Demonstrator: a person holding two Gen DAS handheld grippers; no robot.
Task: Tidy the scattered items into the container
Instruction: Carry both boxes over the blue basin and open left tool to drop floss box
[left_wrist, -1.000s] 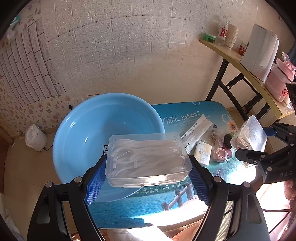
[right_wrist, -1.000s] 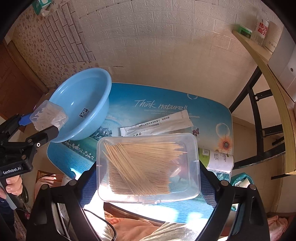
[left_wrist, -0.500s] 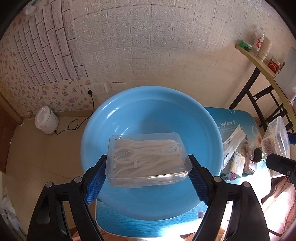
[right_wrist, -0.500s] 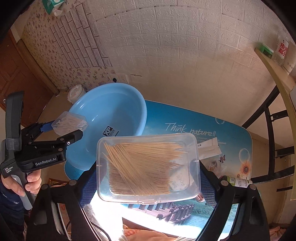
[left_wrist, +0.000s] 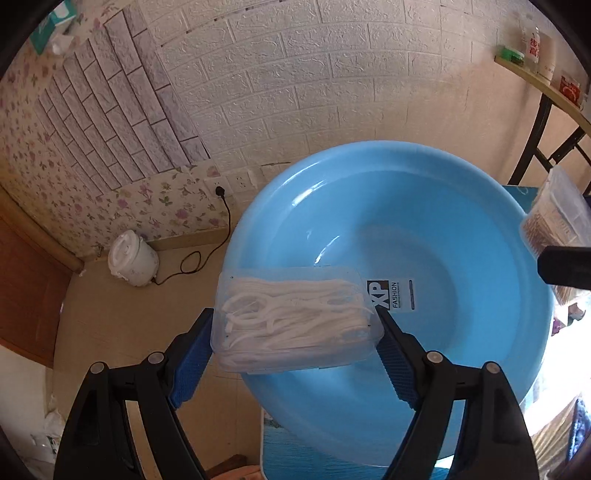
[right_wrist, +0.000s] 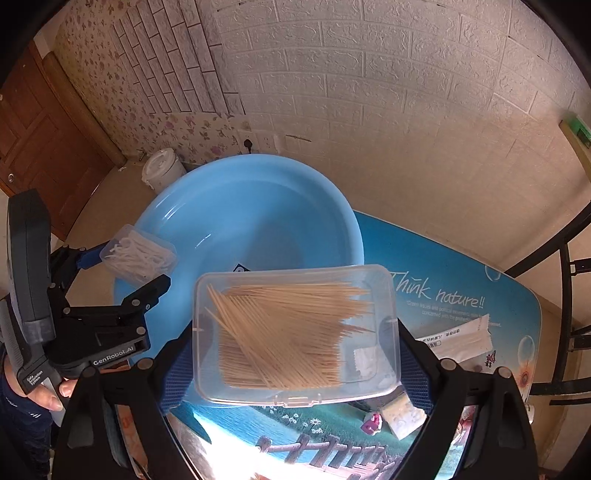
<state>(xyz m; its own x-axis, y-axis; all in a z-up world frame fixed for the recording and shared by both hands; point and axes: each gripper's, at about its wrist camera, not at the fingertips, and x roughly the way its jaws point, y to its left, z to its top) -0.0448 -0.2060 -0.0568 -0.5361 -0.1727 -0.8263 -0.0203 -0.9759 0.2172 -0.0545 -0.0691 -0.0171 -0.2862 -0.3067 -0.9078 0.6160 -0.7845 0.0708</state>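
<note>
Left wrist view. Left gripper (left_wrist: 297, 332): blue-padded fingers (left_wrist: 192, 360) spread wide and clamped on the two short ends of a clear floss-pick box (left_wrist: 295, 319). The box's long axis runs left to right across the frame, lid side up and slightly tilted; the white picks inside lie mostly along that axis. It hangs over the near left rim of the blue basin (left_wrist: 424, 229), partly above the bowl, partly outside it. The basin interior shows only a printed label (left_wrist: 391, 301). At the right edge, the toothpick box (left_wrist: 554, 221) shows edge-on, above a black finger of the other gripper. On the floor beyond: a small white rice cooker (left_wrist: 133, 258), its cord running to a wall socket.

Right wrist view. Right gripper (right_wrist: 295, 334): fingers (right_wrist: 415, 376) wide apart, pressed on the short ends of the clear toothpick box (right_wrist: 295, 328). Long axis left to right; toothpicks lie mostly along it, some crossing on a slant. The box hangs over the basin's (right_wrist: 251, 214) near right rim and the tabletop (right_wrist: 443, 266). To the left, the left gripper (right_wrist: 138, 267), held by a hand (right_wrist: 42, 391), carries the floss-pick box (right_wrist: 138, 253) at the basin's left rim. On the tabletop: a long white sachet (right_wrist: 458, 339) pointing left to right, a small pale packet (right_wrist: 402, 415), a small pink item (right_wrist: 371, 422).
</note>
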